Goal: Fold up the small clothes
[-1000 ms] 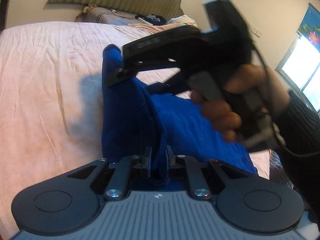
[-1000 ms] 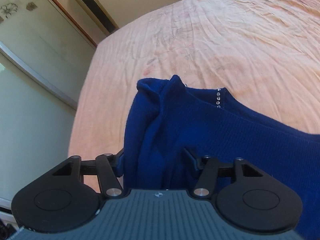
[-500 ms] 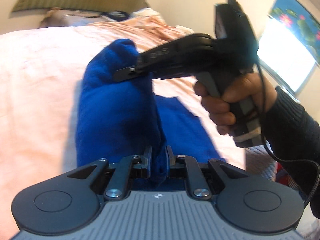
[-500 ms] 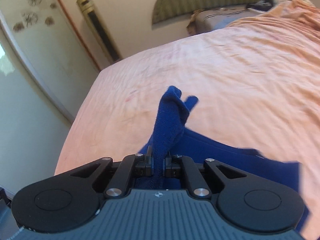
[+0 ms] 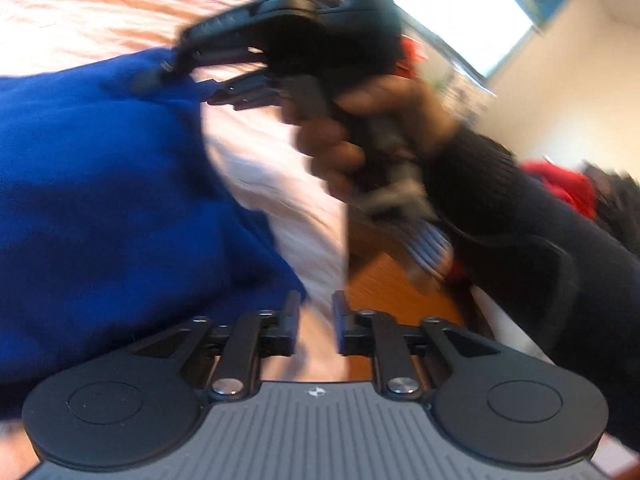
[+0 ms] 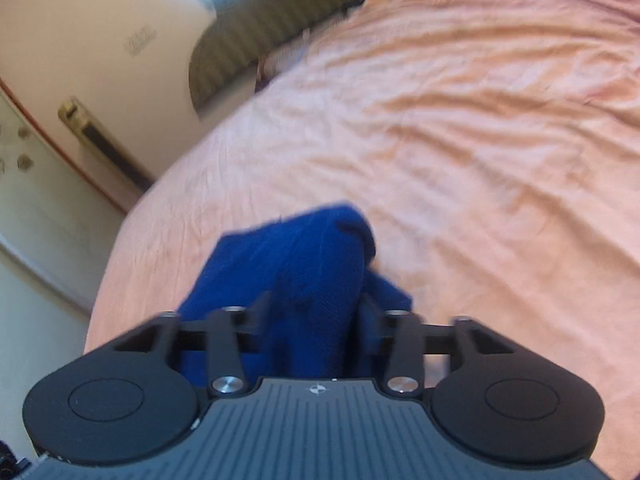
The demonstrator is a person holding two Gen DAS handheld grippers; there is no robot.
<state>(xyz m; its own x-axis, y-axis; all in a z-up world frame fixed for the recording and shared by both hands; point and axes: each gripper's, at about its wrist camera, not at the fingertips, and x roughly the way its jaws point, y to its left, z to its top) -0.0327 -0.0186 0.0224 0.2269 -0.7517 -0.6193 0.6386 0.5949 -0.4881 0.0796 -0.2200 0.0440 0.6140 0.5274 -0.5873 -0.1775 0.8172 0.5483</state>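
A blue knitted garment (image 5: 100,200) lies bunched on the pink bed sheet (image 5: 272,168), filling the left of the left wrist view. My left gripper (image 5: 317,312) stands slightly open just right of the garment's edge, with only sheet and floor showing in its gap. At the garment's far end, a hand (image 5: 352,128) holds my right gripper (image 5: 184,88). In the right wrist view my right gripper (image 6: 314,308) is open, and a hump of the blue garment (image 6: 304,248) rises loosely between its spread fingers. Both views are blurred by motion.
The wrinkled pink sheet (image 6: 480,160) stretches far ahead and to the right. A green headboard (image 6: 256,20) stands at the far end, a wall and door (image 6: 40,200) to the left. The bed's edge, wooden floor (image 5: 384,280) and red items (image 5: 560,184) lie right of the left gripper.
Both grippers were shut on the blue garment half a second ago; both have opened. The garment has dropped onto the bed, and the left gripper has swung right toward the bed's edge.
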